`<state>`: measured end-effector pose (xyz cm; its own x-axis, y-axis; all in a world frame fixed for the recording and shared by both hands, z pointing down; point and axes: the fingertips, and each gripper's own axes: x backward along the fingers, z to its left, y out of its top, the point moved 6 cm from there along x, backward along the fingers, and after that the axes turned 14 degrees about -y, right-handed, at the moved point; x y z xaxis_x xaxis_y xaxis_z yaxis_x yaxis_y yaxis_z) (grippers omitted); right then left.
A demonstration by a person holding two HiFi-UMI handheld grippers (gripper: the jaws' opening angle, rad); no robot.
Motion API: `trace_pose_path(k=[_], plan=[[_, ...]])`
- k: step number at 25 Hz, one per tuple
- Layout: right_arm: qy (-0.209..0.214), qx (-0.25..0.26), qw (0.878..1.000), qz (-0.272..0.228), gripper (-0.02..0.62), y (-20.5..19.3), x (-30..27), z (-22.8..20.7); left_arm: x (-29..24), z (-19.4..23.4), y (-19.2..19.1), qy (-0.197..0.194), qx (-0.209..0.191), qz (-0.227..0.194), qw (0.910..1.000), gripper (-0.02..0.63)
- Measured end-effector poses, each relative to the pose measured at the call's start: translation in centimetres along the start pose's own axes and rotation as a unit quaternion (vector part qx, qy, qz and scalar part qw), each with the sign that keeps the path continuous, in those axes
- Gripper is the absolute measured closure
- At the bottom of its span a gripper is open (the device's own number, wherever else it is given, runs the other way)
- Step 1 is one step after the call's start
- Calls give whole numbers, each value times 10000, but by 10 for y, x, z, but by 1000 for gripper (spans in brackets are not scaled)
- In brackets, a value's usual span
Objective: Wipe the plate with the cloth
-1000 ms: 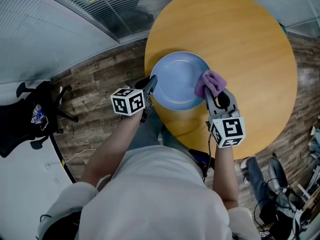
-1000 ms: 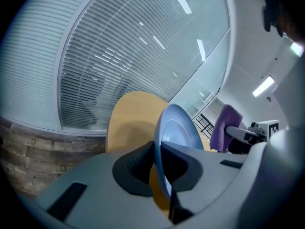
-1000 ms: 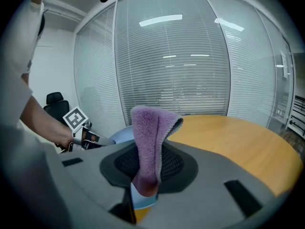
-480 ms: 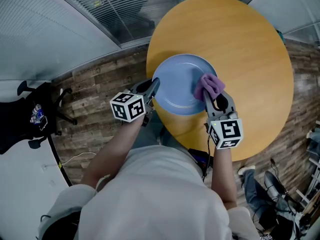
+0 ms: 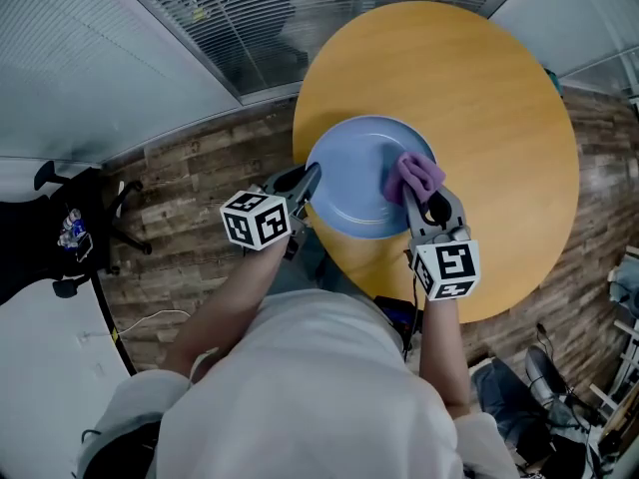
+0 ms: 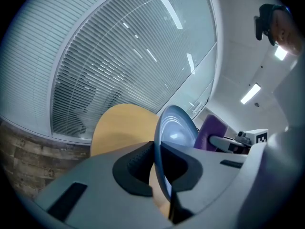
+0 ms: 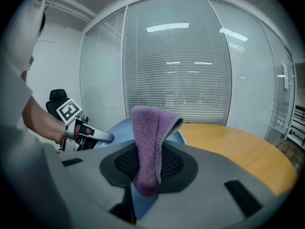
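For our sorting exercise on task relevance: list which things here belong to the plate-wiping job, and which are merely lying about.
In the job: plate, held at its rim by the left gripper; purple cloth, clamped in the right gripper; table beneath.
Lying about: black office chair; floor cable; window blinds.

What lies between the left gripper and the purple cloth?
Only the bare blue plate, from the left gripper on its rim to the purple cloth; see the head view.
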<state>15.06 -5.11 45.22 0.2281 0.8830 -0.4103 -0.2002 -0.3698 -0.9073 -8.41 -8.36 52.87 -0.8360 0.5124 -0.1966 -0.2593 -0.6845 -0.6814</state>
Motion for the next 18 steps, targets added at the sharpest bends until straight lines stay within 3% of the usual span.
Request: trace_pose_path(k=[9,18], plan=[[-50,15,10000,-2,509,0,7,0,0,-8,1,-64,64,-53,9999,577],[-51,180,9997,-166,509,14,10,0,-1,-28,8,-182,-208,11,9996,575]])
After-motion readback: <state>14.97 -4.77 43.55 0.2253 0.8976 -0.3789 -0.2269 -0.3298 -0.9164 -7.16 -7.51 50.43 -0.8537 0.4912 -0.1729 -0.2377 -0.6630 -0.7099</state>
